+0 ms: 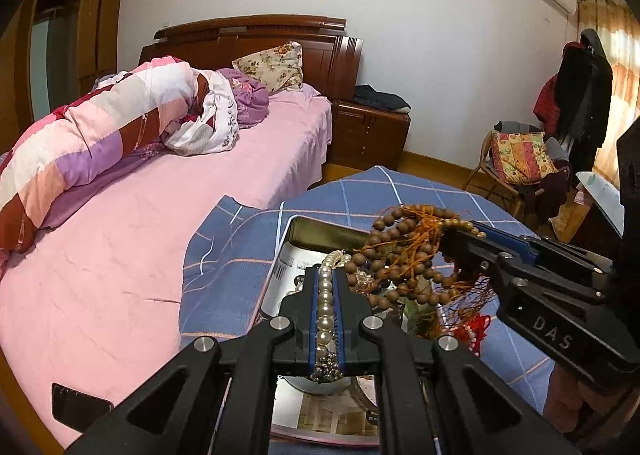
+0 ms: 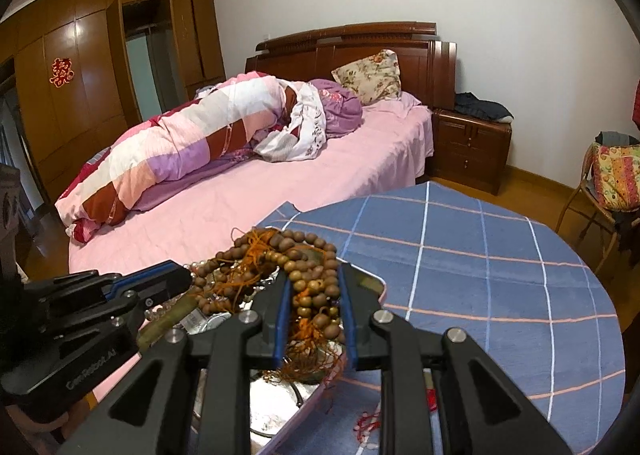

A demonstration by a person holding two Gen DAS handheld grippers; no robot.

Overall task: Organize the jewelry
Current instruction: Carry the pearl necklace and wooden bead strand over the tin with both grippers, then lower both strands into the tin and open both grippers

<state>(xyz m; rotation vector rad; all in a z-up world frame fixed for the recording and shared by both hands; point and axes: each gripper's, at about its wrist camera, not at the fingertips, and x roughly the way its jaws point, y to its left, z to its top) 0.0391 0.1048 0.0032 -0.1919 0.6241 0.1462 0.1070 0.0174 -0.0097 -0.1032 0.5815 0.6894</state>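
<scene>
An open olive-gold tin [image 1: 324, 231] holding a heap of jewelry sits on a round table with a blue plaid cloth [image 1: 232, 255]. My left gripper [image 1: 326, 275] is shut on a white pearl strand [image 1: 325, 297] that runs between its blue pads over the tin. Reaching in from the right, my right gripper [image 1: 448, 241] is shut on a tangle of brown wooden beads [image 1: 400, 227] with orange threads. In the right wrist view those wooden beads [image 2: 316, 295] fill the gap between the right gripper [image 2: 315, 279] fingers. There the left gripper [image 2: 186, 279] comes in from the left, above the tin's rim [image 2: 160, 329].
A red string piece [image 1: 476, 329] lies on the cloth beside the tin. A bed with a pink sheet [image 1: 160, 215] and a rolled quilt stands close behind the table. A dark flat object [image 1: 80, 403] lies on the bed's near edge. A chair with a patterned cushion [image 1: 520, 159] is at right.
</scene>
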